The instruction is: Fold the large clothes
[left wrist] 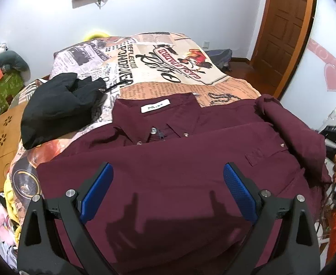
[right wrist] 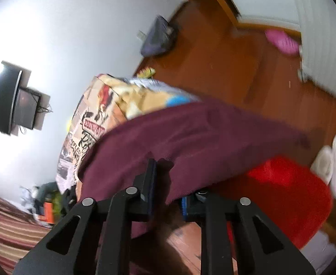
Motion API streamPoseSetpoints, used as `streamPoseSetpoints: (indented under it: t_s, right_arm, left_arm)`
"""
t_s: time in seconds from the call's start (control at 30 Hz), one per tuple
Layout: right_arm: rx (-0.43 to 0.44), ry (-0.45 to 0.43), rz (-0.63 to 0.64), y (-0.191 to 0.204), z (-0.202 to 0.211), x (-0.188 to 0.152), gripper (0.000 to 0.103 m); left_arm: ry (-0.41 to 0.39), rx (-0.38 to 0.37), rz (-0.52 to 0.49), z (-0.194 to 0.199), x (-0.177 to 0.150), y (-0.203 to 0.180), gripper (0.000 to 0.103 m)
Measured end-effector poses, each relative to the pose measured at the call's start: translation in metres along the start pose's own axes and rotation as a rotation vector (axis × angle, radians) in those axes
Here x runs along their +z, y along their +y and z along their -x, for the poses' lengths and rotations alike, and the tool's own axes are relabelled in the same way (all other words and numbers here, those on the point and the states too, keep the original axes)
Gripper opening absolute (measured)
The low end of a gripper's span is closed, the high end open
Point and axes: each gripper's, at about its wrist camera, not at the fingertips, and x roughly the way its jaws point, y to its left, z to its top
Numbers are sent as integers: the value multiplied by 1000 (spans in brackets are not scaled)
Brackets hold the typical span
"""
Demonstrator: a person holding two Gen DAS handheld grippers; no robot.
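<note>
A maroon button-up shirt (left wrist: 179, 155) lies front up on the bed, its collar and white label (left wrist: 155, 109) at the far side. The right sleeve is folded in over the chest. My left gripper (left wrist: 168, 168) hovers open just above the shirt's lower front, with nothing between its blue pads (left wrist: 99, 192). In the right wrist view, which is blurred and rolled, my right gripper (right wrist: 166, 194) is shut on a bunched edge of the maroon shirt (right wrist: 191, 137), which hangs off the bed's side. The right gripper (left wrist: 335, 137) and some fingers of the hand holding it show at the left wrist view's right edge.
A black garment (left wrist: 58, 107) lies heaped on the newspaper-print bedcover (left wrist: 168, 64) left of the shirt. A wooden board (left wrist: 3, 137) sits beside the bed at the left. On the wooden floor are a red stool (right wrist: 282, 194), white slippers (right wrist: 335, 160) and a dark bag (right wrist: 158, 36).
</note>
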Motion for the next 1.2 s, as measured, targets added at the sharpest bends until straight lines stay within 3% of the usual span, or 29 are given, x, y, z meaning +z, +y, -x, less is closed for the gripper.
streamPoseSetpoints:
  t_s: [0.27,0.37,0.47,0.6,0.7,0.8,0.9,0.97,1.07,1.2]
  right_arm:
    - [115,-100,267,87,51,18,8]
    - [183,-118,411,142,70,8,8]
    - [255,-82,539,193,75,-15,8]
    - [344,49,727,255,65,-71,8]
    - [359,184,874,286,38,-130,8]
    - [287,359,969,290,-12,-187,10]
    - [190,572,1032,271,-65,-241,10]
    - [134,645,1062,255,-80,-262,12]
    - [71,687,1106,241,-87,-275,12]
    - [58,691,1109,238,-75,-267,13]
  left_arm:
    - [-51,23,31,18,0,22,97]
    - [-71,24,58,26,-1,33,97]
    - [-86,19,91,35,-2,48,97]
    - [-116,41,112,50,-6,67,97]
    - [-138,76,137,64,-14,88,97]
    - [-131,80,183,71,-24,107,97]
    - [-113,93,233,74,-39,125,97]
    - [-92,109,257,73,-50,135,97]
    - [-52,124,266,66,-62,140,97]
    - [-26,140,239,58,-64,134,97]
